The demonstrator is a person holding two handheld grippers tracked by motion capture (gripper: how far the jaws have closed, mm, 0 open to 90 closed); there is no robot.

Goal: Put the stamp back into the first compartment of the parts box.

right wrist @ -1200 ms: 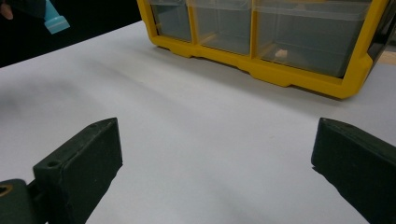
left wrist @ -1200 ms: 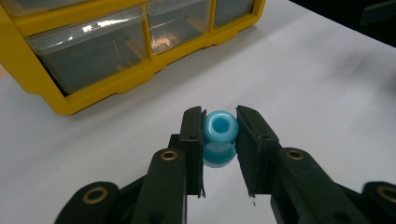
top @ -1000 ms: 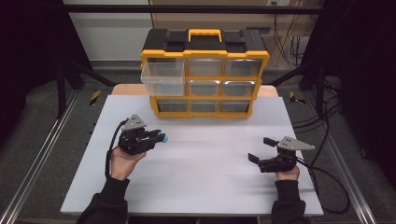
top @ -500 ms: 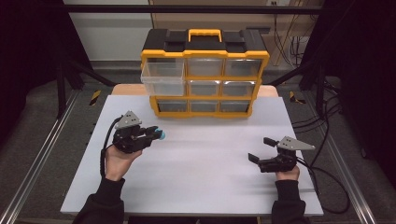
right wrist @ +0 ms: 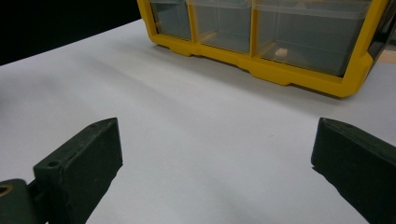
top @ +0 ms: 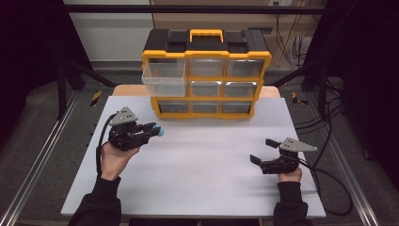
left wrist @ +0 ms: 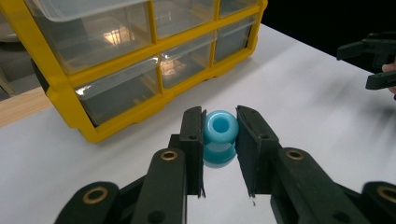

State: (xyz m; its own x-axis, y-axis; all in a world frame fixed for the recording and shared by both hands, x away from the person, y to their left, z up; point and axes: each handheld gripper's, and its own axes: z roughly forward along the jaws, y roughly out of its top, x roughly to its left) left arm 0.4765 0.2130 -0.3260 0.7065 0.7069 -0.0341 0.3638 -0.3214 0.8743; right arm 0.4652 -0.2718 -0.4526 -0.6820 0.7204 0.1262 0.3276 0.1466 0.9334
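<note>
A small light-blue spool [left wrist: 220,137] sits pinched between the two black jaws of my left gripper [left wrist: 220,140]. In the high view that gripper [top: 157,130] hovers above the white table at the left, its blue spool [top: 161,133] pointing toward the yellow drawer cabinet [top: 205,75]. The cabinet's top-left clear drawer [top: 163,79] is pulled out. My right gripper [top: 263,150] rests low at the right of the table, jaws wide apart with nothing between them; in its own view the right gripper [right wrist: 215,154] faces the cabinet's bottom row [right wrist: 280,32].
The white table top [top: 207,169] stretches between the two hands. The cabinet [left wrist: 116,60] has a black lid with a yellow handle [top: 206,34]. Cables [top: 329,174] trail off the right edge. Metal rails [top: 42,155] flank the table.
My left gripper has risen and shifted slightly toward the cabinet, still holding the blue spool. The right gripper has stayed put.
</note>
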